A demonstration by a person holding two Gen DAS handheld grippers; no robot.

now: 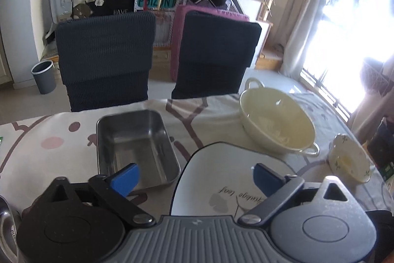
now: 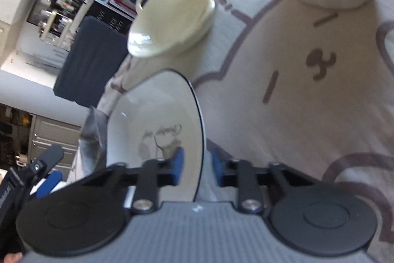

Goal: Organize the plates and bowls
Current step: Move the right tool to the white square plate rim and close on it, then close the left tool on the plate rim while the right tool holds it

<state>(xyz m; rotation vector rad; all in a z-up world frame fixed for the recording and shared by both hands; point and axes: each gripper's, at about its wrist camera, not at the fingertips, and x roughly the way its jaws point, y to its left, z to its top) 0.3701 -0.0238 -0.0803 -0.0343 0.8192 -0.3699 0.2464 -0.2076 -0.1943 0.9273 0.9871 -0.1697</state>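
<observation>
Nearest you: your right gripper (image 2: 194,168) has its blue pads pinched on the near rim of the white plate (image 2: 157,115), one pad on the printed face, the other behind the dark edge. The plate looks tipped up in that grip, though whether its far edge rests on the tablecloth (image 2: 307,95) can't be told.

Your left gripper (image 1: 194,176) hangs with fingers spread wide, holding nothing; its left pad sits over the steel tray (image 1: 135,137) at 10 o'clock, its right pad over the plate (image 1: 234,169).

Farther out: the cream bowl (image 1: 275,122) with loop handles at 1 o'clock, and the small flowered bowl (image 1: 349,159) at 2 o'clock, both apart from the plate. Two dark chairs (image 1: 103,53) stand beyond the table edge.

Step in hand, by my reading: picking up the plate to stack or relocate it.

Next move calls for a firm rim grip before lifting clear, then choosing a base; the left gripper is free to steady or fetch a bowl.
</observation>
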